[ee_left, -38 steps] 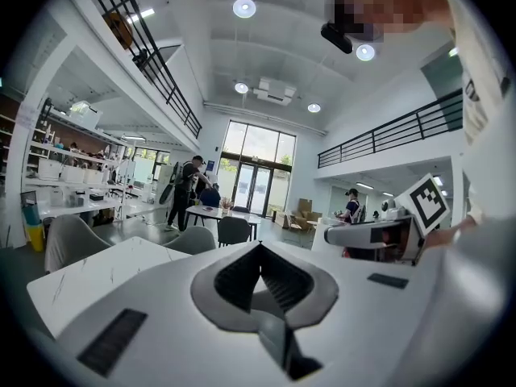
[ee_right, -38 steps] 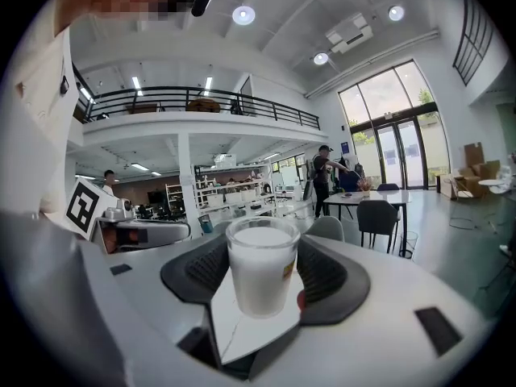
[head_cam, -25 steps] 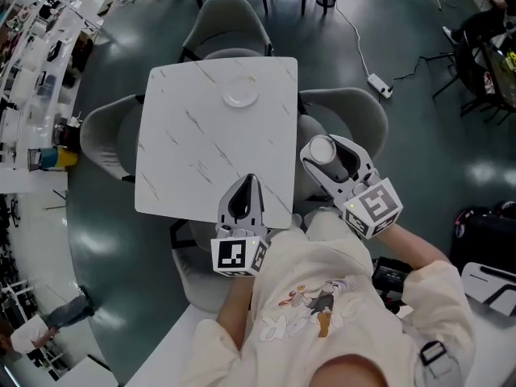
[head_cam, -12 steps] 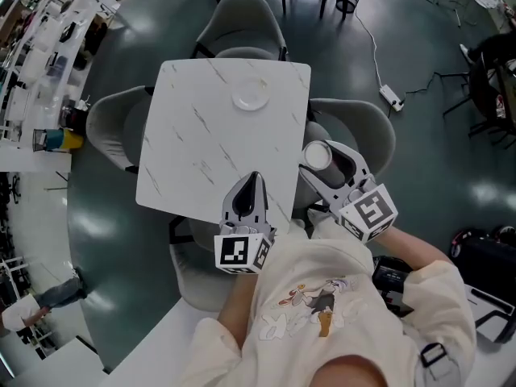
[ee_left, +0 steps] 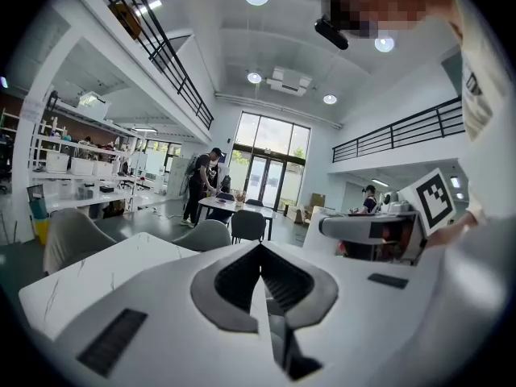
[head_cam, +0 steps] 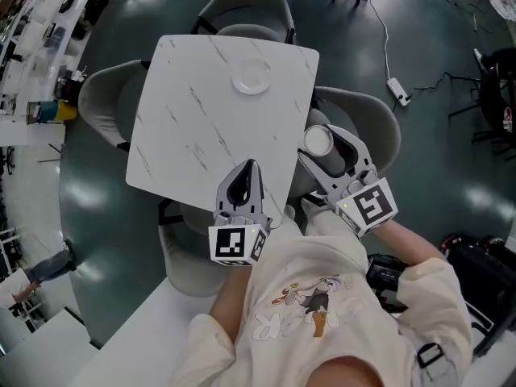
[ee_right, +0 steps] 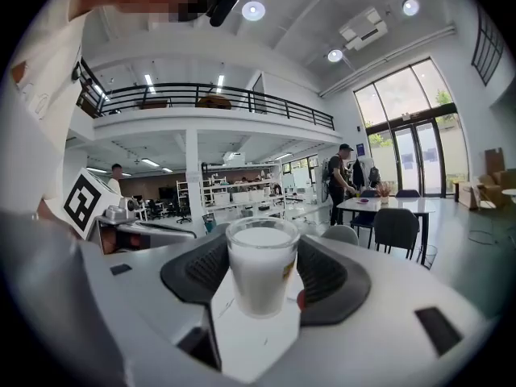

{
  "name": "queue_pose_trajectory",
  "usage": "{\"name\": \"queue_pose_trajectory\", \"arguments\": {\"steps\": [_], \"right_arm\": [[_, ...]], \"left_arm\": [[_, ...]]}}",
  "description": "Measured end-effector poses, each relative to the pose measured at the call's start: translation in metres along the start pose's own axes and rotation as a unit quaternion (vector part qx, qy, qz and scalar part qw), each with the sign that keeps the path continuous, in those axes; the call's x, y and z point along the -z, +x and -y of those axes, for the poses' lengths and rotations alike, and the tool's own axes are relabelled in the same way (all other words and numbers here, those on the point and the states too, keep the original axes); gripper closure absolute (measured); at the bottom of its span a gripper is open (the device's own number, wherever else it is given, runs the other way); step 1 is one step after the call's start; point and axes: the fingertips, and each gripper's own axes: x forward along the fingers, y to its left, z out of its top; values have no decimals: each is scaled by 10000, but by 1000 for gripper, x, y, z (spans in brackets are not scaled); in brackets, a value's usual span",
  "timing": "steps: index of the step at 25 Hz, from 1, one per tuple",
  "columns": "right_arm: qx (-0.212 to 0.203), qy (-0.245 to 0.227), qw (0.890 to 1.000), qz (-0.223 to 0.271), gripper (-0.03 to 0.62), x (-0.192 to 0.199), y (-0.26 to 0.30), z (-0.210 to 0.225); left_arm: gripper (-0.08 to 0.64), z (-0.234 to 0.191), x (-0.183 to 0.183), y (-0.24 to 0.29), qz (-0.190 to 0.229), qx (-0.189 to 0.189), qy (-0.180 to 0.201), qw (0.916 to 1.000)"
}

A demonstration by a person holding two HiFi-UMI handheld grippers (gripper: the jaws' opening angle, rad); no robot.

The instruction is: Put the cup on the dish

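Observation:
A frosted white cup [head_cam: 318,141] [ee_right: 261,274] stands upright between the jaws of my right gripper [head_cam: 321,143] [ee_right: 262,256], which is shut on it. It hangs just off the right edge of the white marble table [head_cam: 193,127]. A small clear dish [head_cam: 252,79] lies near the table's far edge, well beyond the cup. My left gripper [head_cam: 247,170] [ee_left: 260,250] is shut on nothing and hovers over the table's near edge. In the left gripper view the right gripper [ee_left: 372,226] shows at the right.
Grey chairs ring the table: one at the far side [head_cam: 242,6], one at the left [head_cam: 101,103], one at the right [head_cam: 363,115] under the cup. A power strip [head_cam: 400,92] and cable lie on the dark floor at the right.
The table and dish now sit a little lower and nearer in the head view. The right gripper with the cup has drawn closer to the table's right edge. Both grippers keep their grip state.

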Motion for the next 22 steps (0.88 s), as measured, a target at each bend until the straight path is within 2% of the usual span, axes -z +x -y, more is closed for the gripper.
{"name": "queue_pose_trajectory", "arguments": {"steps": [17,22], "right_arm": [[-219,-126,9994,-226,333,34,82,32],[-195,-138,9993,-275,333,49,106,35]], "left_arm": [[557,-56,13,40,23,-448,-120,9989],[557,-77,30,51,-62,-514,-94,9986]]}}
